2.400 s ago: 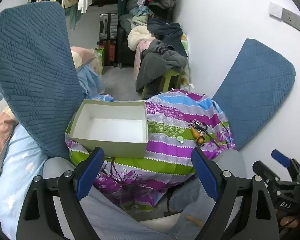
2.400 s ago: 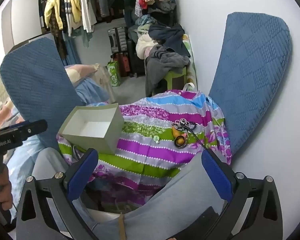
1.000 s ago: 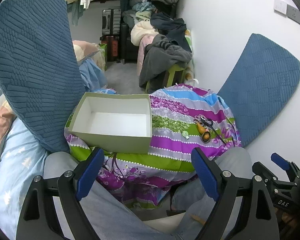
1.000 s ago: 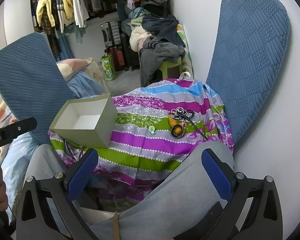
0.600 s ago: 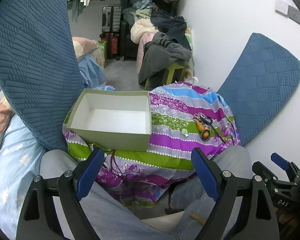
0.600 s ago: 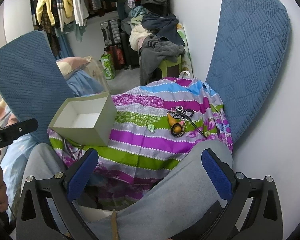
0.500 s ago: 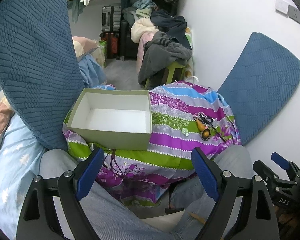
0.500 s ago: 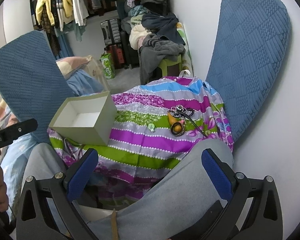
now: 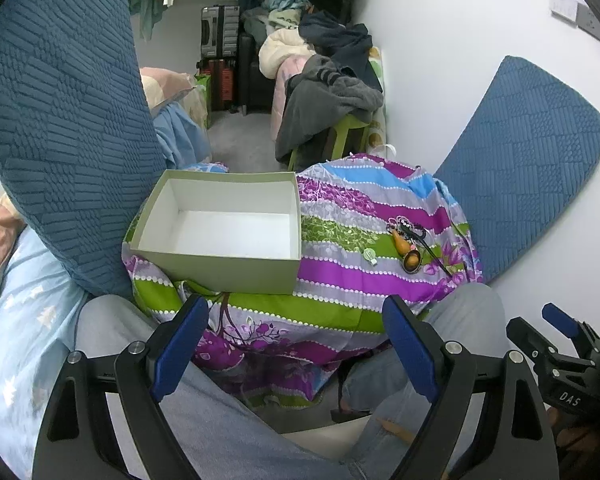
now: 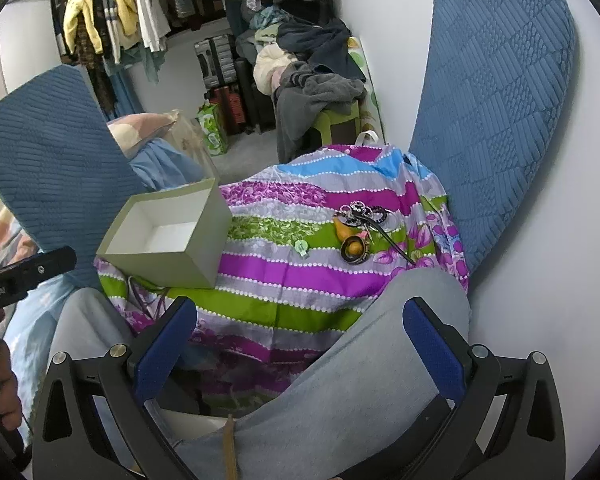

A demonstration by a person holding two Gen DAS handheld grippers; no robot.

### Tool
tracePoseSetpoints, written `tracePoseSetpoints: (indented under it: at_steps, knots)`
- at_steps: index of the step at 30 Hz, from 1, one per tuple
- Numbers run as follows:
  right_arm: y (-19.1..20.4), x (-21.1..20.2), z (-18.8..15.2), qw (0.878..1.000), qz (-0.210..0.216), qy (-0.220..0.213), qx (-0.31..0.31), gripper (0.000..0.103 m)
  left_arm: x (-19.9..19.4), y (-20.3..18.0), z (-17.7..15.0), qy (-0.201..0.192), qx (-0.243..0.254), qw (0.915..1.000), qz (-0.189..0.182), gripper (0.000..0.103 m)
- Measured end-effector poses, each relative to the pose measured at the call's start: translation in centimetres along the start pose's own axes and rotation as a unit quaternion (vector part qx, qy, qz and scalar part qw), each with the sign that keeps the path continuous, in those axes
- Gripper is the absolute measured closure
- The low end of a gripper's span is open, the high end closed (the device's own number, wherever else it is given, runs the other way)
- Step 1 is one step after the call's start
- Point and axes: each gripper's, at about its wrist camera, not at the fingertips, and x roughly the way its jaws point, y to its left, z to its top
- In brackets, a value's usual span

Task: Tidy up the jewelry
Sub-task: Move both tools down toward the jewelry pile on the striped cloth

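An empty pale green box [image 9: 224, 224] with a white inside sits on the left of a striped purple, green and blue cloth [image 9: 340, 280]. A small heap of jewelry [image 9: 410, 240] lies on the cloth's right side: a beaded piece, an amber pendant, a dark round piece, a black cord. A small pale green piece [image 9: 370, 256] lies between box and heap. The box [image 10: 168, 236] and jewelry [image 10: 358, 230] also show in the right wrist view. My left gripper [image 9: 296, 344] and right gripper [image 10: 296, 344] are both open and empty, held low in front of the cloth.
Two blue quilted cushions [image 9: 60, 128] [image 9: 528, 160] flank the cloth, the right one against a white wall. Grey-trousered legs [image 10: 380, 360] lie below the cloth. Piled clothes and suitcases [image 9: 320, 52] stand behind. The right gripper's body [image 9: 560, 360] shows at the left view's lower right.
Both views have shifted only slightly; the box and jewelry sit a little differently in frame. Both grippers stay open and nothing on the cloth has moved.
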Motion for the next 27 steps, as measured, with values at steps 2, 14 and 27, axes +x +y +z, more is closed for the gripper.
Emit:
tracePoseSetpoints:
  at_steps: [2,14,27]
  knots:
    - [-0.1,-0.1,0.4,1.000,0.000,-0.003,0.002,0.000,0.0,-0.3,0.5,-0.004,0.009,0.9999,-0.002,0.014]
    - [-1.3,1.9,2.0,1.000,0.013,-0.001,0.011,0.000,4.0,-1.7,1.3,0.025,0.023,0.9992,-0.019,0.014]
    - [-5.1,10.1,2.7,0.998,0.016,-0.003,0.053,0.047,11.5,-6.5,2.6,0.054,0.036,0.9916,-0.112,0.016]
